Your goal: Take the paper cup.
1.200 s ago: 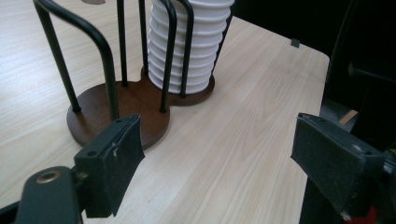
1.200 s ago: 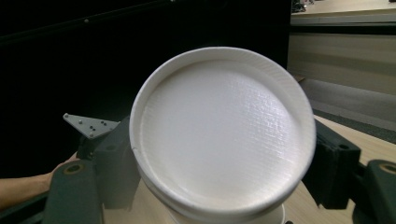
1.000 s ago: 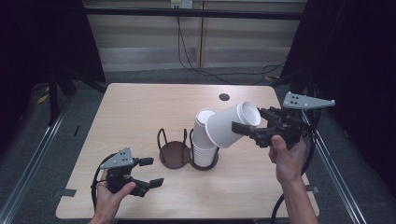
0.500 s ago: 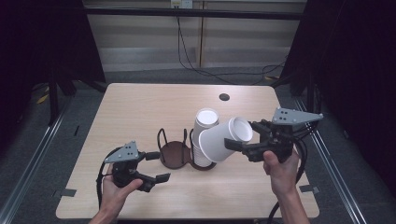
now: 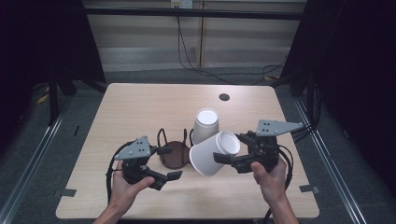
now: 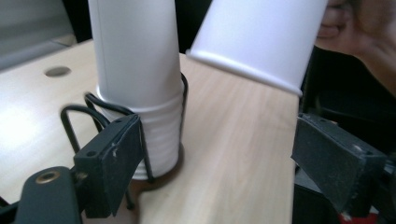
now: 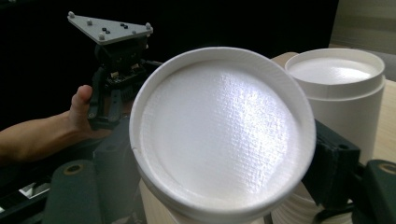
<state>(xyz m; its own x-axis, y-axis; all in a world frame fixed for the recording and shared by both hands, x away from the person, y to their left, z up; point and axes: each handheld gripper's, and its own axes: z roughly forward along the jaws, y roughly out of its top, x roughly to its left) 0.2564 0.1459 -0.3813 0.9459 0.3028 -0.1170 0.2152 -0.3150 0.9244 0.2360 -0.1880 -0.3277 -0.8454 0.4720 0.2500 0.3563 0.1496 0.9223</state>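
Since the earlier frame, the right gripper (image 5: 223, 158) is bringing its clamped paper cup (image 5: 212, 154) down beside the cup stack (image 5: 205, 126) in the wire holder (image 5: 173, 154); placing remains, while the left gripper (image 5: 168, 163) is waiting part-open, empty

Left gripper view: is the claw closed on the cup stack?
No. The left claw stands open, its pads apart, with the cup stack just beyond them in the wire holder.
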